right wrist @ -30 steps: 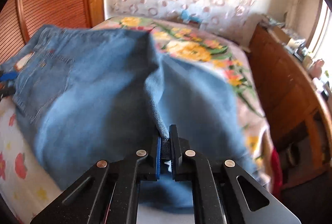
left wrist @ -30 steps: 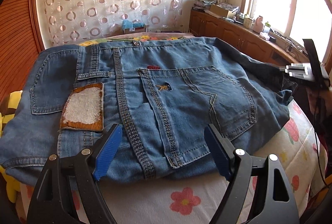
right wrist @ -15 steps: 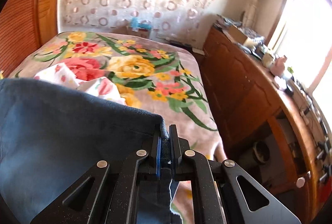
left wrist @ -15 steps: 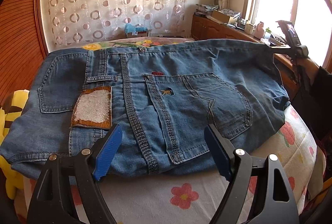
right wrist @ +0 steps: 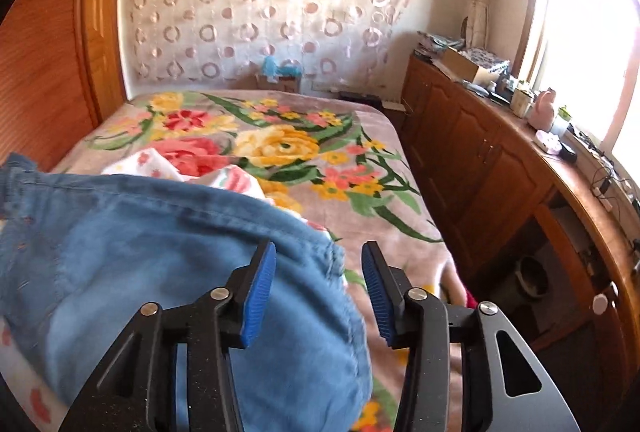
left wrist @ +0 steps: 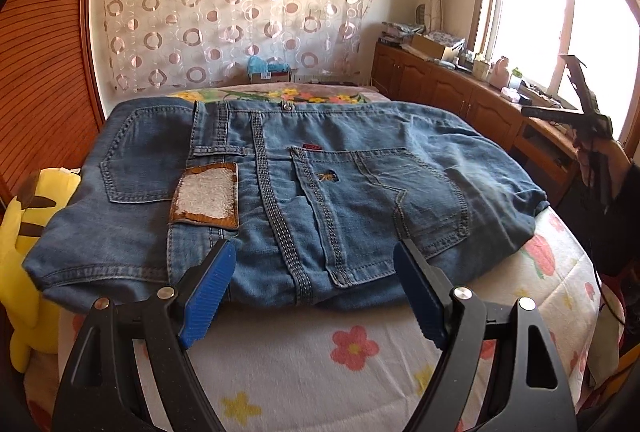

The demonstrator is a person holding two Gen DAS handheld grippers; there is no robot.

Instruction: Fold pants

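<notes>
Blue jeans [left wrist: 320,183] lie folded across the bed, back pockets and a leather waist patch facing up. My left gripper [left wrist: 314,252] hovers open over their near edge, nothing between its blue pads [left wrist: 208,292]. My right gripper [right wrist: 319,250] is at the jeans' right end; its jaws are opening. The denim fold [right wrist: 160,252] lies loose below and between the fingers, and neither pad presses on it. The left wrist view shows the right gripper [left wrist: 588,115] raised at the far right, held by a hand in a dark sleeve.
A flowered sheet [left wrist: 352,348] covers the near bed; a floral blanket [right wrist: 280,143] covers the far part. A yellow plush toy [left wrist: 16,232] sits at the left edge. Wooden cabinets [right wrist: 480,159] with clutter run along the right under the window. Wood panelling stands on the left.
My right gripper was shut on the denim fold; it has since opened, let the fold drop onto the bed and lifted. My left gripper drew back slightly and stayed open.
</notes>
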